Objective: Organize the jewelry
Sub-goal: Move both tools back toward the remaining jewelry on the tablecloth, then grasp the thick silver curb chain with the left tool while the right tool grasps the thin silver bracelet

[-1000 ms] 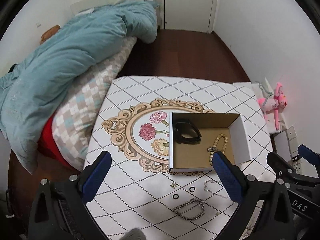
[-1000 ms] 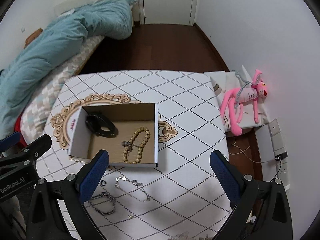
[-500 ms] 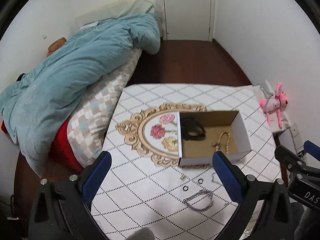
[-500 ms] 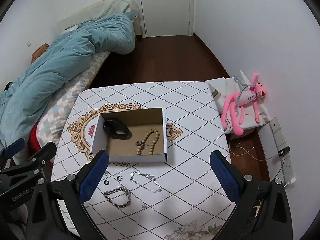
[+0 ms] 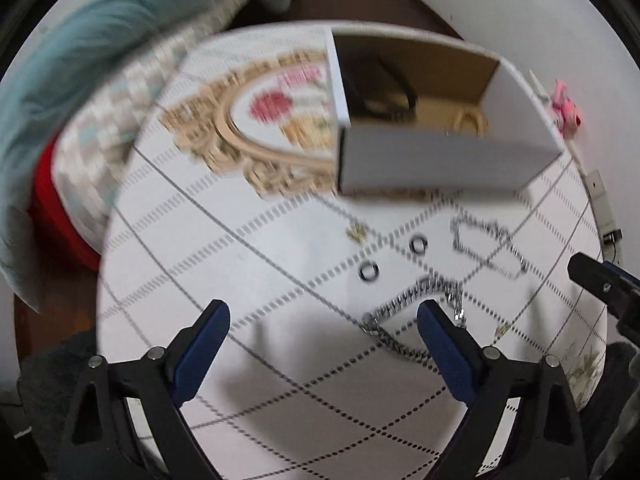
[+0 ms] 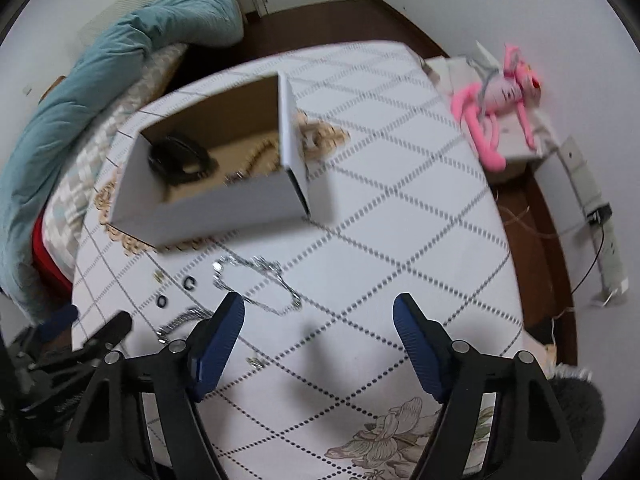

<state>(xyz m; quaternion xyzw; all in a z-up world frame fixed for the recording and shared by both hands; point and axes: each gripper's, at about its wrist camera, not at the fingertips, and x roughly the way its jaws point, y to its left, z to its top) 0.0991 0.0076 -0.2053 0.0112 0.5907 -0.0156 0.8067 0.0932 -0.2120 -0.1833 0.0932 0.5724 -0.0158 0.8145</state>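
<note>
Cardboard box (image 5: 436, 160), silver chain (image 5: 416, 300), rings (image 5: 369, 270)

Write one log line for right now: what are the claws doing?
left claw: open, empty | right claw: open, empty | box: black band, beads inside | chains, rings: on table
</note>
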